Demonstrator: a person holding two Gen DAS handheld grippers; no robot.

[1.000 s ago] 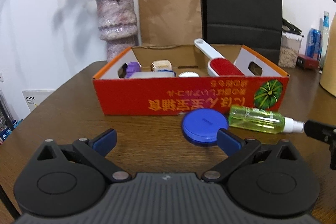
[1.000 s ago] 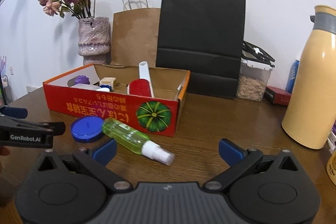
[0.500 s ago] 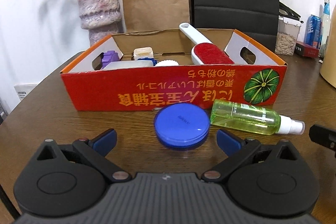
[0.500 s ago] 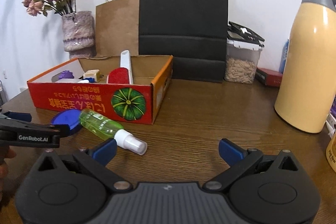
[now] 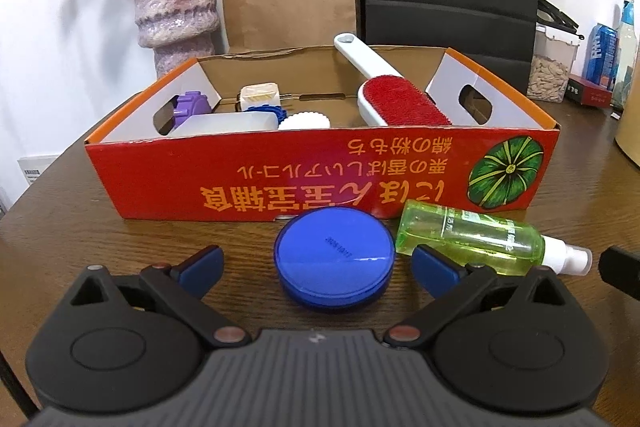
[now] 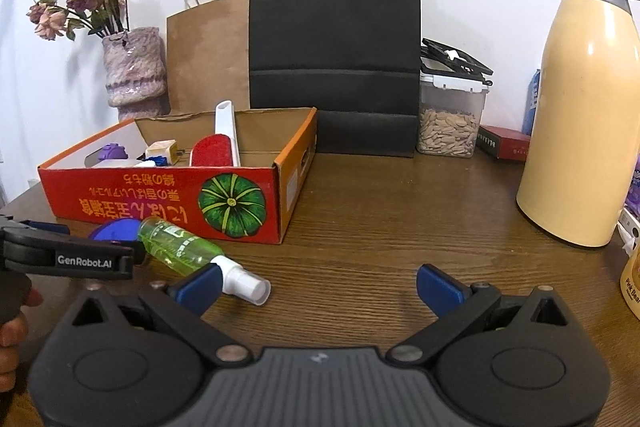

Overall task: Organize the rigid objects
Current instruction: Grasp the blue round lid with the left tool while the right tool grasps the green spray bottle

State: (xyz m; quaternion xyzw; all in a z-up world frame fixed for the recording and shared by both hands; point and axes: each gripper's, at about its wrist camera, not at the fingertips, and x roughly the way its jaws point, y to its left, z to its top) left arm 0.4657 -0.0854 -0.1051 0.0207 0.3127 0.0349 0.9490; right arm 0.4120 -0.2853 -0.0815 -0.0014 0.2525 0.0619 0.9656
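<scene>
Left gripper (image 5: 316,263) fingers wide apart, holding nothing, low over the dark wooden surface (image 5: 80,227); the round blue plastic lid (image 5: 334,261) lies flat between the blue pads, not touched. Right gripper (image 6: 318,287) fingers also spread wide and empty, over bare wood with open room ahead and to its right, up to the tall cream thermos jug (image 6: 580,107).

Green clear spray bottle with white nozzle (image 5: 472,241) lies on its side just beside the lid, near the front wall of the red cardboard box with a green pumpkin print (image 5: 304,179). Lid sits close to that wall too; touching or not, cannot tell. In the right wrist view the lid is mostly hidden behind the left gripper and bottle.

Box holds a white-handled red lint brush (image 5: 394,99) leaning on the back wall, a purple plastic piece (image 5: 190,107), a cream block (image 5: 260,95), a white container (image 5: 224,123); the front wall hides their lower parts.

Behind: brown paper bag (image 6: 208,51), black paper bag (image 6: 334,47), pink vase (image 6: 134,71).
</scene>
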